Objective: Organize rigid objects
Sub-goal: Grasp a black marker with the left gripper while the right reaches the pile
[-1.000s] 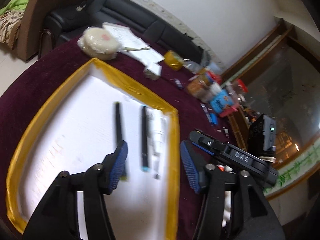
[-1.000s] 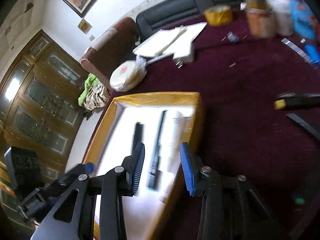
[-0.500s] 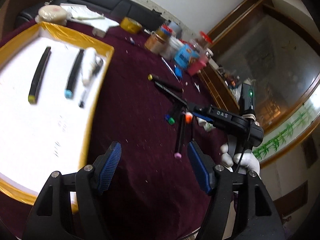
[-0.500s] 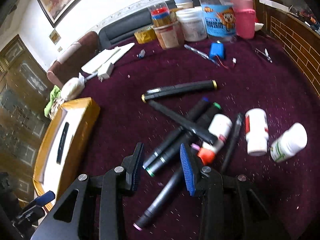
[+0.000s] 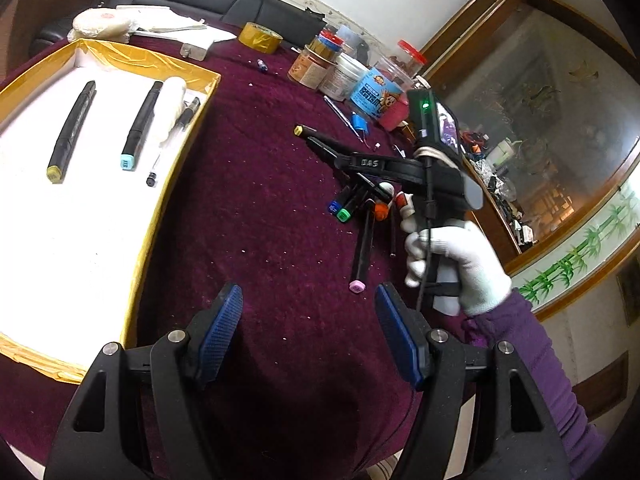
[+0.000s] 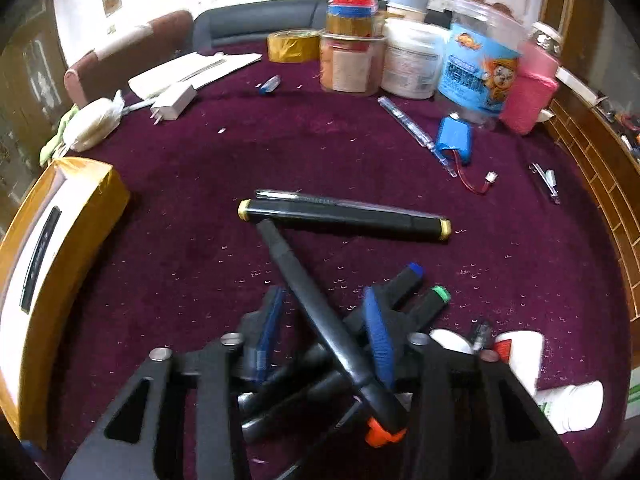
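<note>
— Two black markers (image 5: 72, 132) lie side by side in the yellow-edged tray (image 5: 168, 184) at far left, one with a yellow cap, one light blue; a white tube (image 5: 172, 106) and a thin pen (image 5: 176, 136) rest just beside them toward the tray's right wall.

— And the left gripper (image 5: 308, 320)?

— Fingers spread wide, grasping nothing, hovering above bare maroon cloth (image 5: 260, 200) just right of the tray.

— Centre of the table?

— One loose heap of markers (image 6: 400, 292), crossed over one another; blue, green, orange and pink caps visible. A yellow-capped marker (image 6: 344, 218) lies apart, beyond the heap.

— Right gripper (image 6: 324, 320)?

— Lowered onto the heap, its blue pads parted either side of a long black marker (image 6: 320, 312) with an orange cap. Contact with the pads cannot be told.

— Further right?

— White bottles (image 6: 520, 356) beside the heap; jars (image 6: 408, 60), a tape roll (image 6: 292, 46) and a blue battery pack (image 6: 454, 136) along the far edge.
</note>
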Motion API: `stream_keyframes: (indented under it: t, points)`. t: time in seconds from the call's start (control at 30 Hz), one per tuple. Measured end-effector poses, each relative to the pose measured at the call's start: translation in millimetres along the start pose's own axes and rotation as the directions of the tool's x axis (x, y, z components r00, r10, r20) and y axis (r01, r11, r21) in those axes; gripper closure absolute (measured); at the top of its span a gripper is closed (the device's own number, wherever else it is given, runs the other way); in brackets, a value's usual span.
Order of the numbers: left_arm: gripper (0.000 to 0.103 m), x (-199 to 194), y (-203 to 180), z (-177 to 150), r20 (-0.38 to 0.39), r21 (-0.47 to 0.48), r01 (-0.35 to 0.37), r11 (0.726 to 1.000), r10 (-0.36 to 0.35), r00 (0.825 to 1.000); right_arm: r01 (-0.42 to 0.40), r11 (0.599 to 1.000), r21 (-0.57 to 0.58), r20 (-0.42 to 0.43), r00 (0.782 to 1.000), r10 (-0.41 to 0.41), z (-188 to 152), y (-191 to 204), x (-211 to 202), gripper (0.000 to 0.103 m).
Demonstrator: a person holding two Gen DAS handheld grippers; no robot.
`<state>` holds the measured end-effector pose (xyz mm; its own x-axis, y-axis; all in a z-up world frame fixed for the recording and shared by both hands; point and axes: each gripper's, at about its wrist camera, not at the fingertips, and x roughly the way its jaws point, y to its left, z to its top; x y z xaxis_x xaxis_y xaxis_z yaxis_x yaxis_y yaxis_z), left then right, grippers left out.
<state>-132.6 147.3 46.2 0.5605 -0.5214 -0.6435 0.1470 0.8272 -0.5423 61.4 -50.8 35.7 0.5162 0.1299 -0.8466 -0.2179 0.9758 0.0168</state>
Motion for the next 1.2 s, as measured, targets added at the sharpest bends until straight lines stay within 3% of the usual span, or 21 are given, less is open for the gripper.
stream_keyframes:
  t: [0.17, 0.3, 0.43, 0.5, 0.57, 0.63, 0.67, 0.77, 0.83, 0.87, 0.93, 1.0, 1.13, 1.2]
  points:
    - [0.035, 7, 2, 2, -0.001, 0.001, -0.01, 1.0, 0.01, 1.0, -0.22, 0.973, 0.069, -0.08, 0.971, 0.226, -14, 18, -10, 0.09]
    - [0.035, 17, 2, -1, -0.045, 0.0, 0.012, 1.0, -0.012, 0.999, -0.38, 0.91, 0.167, -0.171, 0.898, 0.406, -42, 37, -9, 0.089]
    - [0.035, 23, 1, -2, -0.066, 0.009, 0.012, 1.0, -0.011, 0.998, -0.462, 0.863, 0.206, -0.204, 0.842, 0.499, -66, 51, -14, 0.087]
    - [0.035, 25, -2, -1, -0.068, 0.023, 0.008, 1.0, -0.007, 0.998, -0.489, 0.848, 0.204, -0.195, 0.829, 0.525, -69, 48, -19, 0.086]
    - [0.035, 30, -5, 0, -0.08, 0.038, 0.004, 0.999, 0.0, 0.997, -0.46, 0.871, 0.174, -0.133, 0.865, 0.484, -68, 35, -34, 0.083]
    - [0.035, 41, -12, 3, -0.112, 0.065, 0.001, 0.998, 0.006, 0.994, -0.41, 0.897, 0.166, -0.075, 0.902, 0.426, -68, 17, -47, 0.073]
    - [0.035, 50, -18, 5, -0.13, 0.076, -0.005, 0.997, 0.015, 0.991, -0.397, 0.9, 0.179, -0.05, 0.91, 0.412, -68, 7, -51, 0.067]
    - [0.035, 81, -33, 19, -0.166, 0.147, -0.036, 0.988, 0.06, 0.984, -0.38, 0.894, 0.237, 0.014, 0.922, 0.388, -67, -26, -63, 0.067]
    - [0.038, 108, -38, 30, -0.152, 0.206, -0.119, 0.971, 0.152, 0.977, -0.346, 0.9, 0.265, 0.052, 0.937, 0.346, -66, -46, -70, 0.067]
    - [0.038, 111, -38, 33, -0.132, 0.219, -0.127, 0.967, 0.158, 0.979, -0.334, 0.901, 0.277, 0.064, 0.942, 0.329, -65, -53, -72, 0.067]
    - [0.066, 114, -37, 38, -0.1, 0.246, -0.183, 0.952, 0.213, 0.972, -0.316, 0.899, 0.302, 0.078, 0.948, 0.307, -61, -65, -72, 0.066]
    - [0.081, 111, -30, 38, -0.12, 0.248, -0.177, 0.952, 0.211, 0.97, -0.307, 0.896, 0.322, 0.083, 0.952, 0.296, -54, -72, -69, 0.064]
    - [0.085, 103, -10, 40, -0.126, 0.177, -0.105, 0.979, 0.129, 0.984, -0.295, 0.889, 0.35, 0.095, 0.955, 0.28, -34, -85, -54, 0.06]
    - [0.085, 101, -4, 40, -0.103, 0.156, -0.08, 0.984, 0.097, 0.99, -0.255, 0.907, 0.335, 0.103, 0.967, 0.234, -17, -82, -43, 0.06]
